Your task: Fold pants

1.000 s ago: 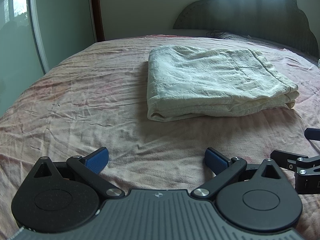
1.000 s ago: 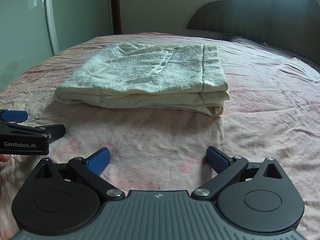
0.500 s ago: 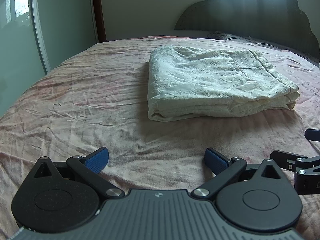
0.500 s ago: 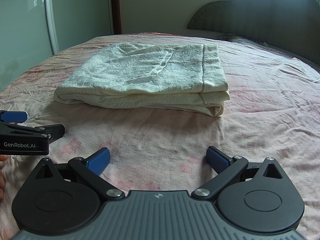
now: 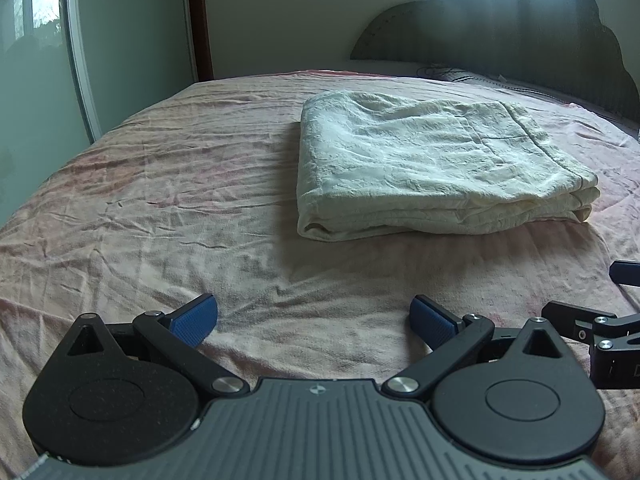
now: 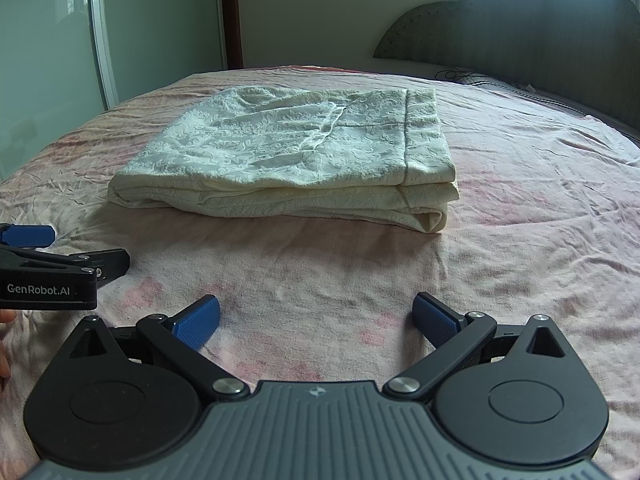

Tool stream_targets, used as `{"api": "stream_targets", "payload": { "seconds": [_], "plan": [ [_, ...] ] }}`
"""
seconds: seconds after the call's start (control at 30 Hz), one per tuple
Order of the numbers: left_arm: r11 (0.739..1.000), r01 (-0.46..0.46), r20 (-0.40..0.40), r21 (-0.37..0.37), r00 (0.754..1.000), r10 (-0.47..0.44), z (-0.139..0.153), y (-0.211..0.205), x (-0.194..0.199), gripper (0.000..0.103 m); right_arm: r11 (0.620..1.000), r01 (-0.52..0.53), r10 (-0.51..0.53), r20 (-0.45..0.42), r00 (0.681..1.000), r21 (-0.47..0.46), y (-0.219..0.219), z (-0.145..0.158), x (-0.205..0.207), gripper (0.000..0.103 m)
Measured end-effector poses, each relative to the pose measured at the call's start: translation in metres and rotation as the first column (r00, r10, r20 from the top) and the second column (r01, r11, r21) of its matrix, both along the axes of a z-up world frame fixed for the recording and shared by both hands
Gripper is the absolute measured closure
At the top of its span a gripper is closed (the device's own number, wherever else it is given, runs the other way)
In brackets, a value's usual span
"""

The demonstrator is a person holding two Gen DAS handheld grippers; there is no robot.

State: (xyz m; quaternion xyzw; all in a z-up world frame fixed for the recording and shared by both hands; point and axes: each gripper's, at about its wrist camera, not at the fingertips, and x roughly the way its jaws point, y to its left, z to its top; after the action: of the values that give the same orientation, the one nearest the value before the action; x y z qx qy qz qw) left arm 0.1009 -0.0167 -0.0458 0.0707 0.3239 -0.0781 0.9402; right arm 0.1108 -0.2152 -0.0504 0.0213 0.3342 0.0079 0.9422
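Bedroom, pink wrinkled bedsheet (image 5: pixel 168 216) with dark headboard (image 6: pixel 520 28) at the far end. Cream pants (image 5: pixel 432 168) lie folded in a flat multi-layer stack mid-bed, far from both tools, touched by neither. Left gripper (image 5: pixel 314 318) spread wide, blue pads (image 5: pixel 194 318) empty, low over the near sheet. Right gripper (image 6: pixel 316 316) likewise wide apart, holding nothing. Each tool shows only partly at the other view's edge, cut off by the frame. Sliver of a hand (image 6: pixel 5 344) at the left edge, barely visible.
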Motion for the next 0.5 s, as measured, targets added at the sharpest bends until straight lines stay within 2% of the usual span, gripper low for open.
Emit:
{"api": "stream_targets", "payload": {
  "seconds": [0.17,0.5],
  "plan": [
    [1.0,0.0,-0.001,-0.002,1.0,0.0,0.0,0.0,0.0001,0.0,0.998,0.062,-0.062,0.001,0.998,-0.009,-0.004,0.0002,-0.0008,0.0],
    [1.0,0.0,-0.001,-0.001,1.0,0.0,0.0,-0.0001,0.0001,0.0,0.998,0.06,-0.06,-0.003,0.998,-0.009,-0.0059,-0.0006,0.0007,0.0]
  ]
}}
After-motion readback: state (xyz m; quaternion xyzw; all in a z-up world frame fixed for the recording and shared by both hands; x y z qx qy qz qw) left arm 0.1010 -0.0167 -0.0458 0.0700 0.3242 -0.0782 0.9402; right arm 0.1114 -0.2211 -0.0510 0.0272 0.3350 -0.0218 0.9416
